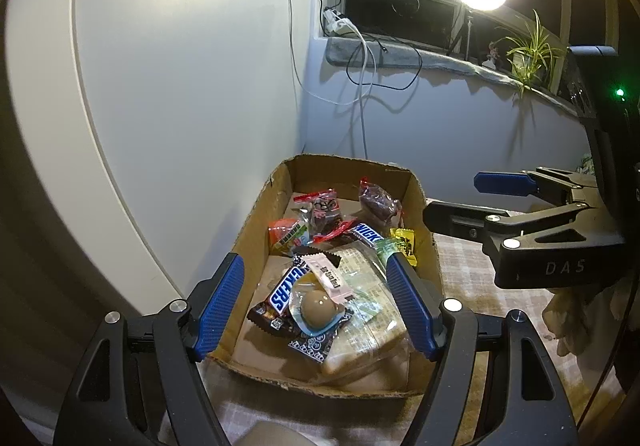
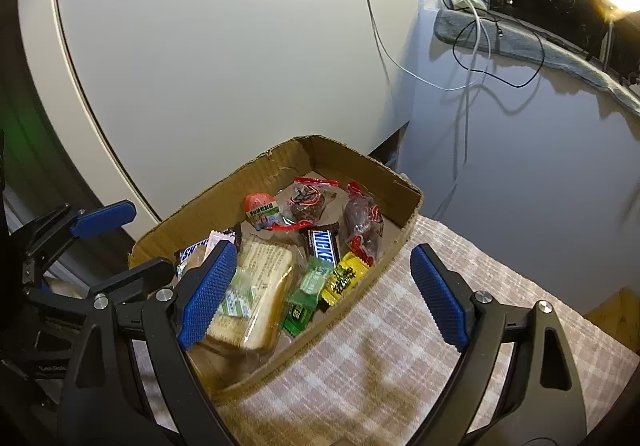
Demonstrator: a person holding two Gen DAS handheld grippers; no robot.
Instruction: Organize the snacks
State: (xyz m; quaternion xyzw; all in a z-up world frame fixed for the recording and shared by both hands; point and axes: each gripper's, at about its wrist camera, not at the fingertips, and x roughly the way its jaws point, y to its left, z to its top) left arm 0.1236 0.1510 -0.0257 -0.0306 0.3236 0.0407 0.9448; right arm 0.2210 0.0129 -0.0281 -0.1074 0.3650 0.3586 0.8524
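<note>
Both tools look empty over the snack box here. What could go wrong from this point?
1. The left tool hangs open over a loose heap, egg pack on a Snickers bar: closing may catch several wrappers.
2. The bagged bread is soft; a pinch could crush it.
3. The right tool straddles the cardboard box wall; lowering might snag or tip it.

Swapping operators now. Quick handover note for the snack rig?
Left gripper: open, empty, over the cardboard box.
Right gripper: open, empty, above the box's near right wall.
Things: two Snickers bars, wrapped bread, red-sealed dark packs, green and yellow sachets, all in the box on the checked cloth.
Done: every snack in view is boxed.
Left: nothing visible outside; check off-camera.
</note>
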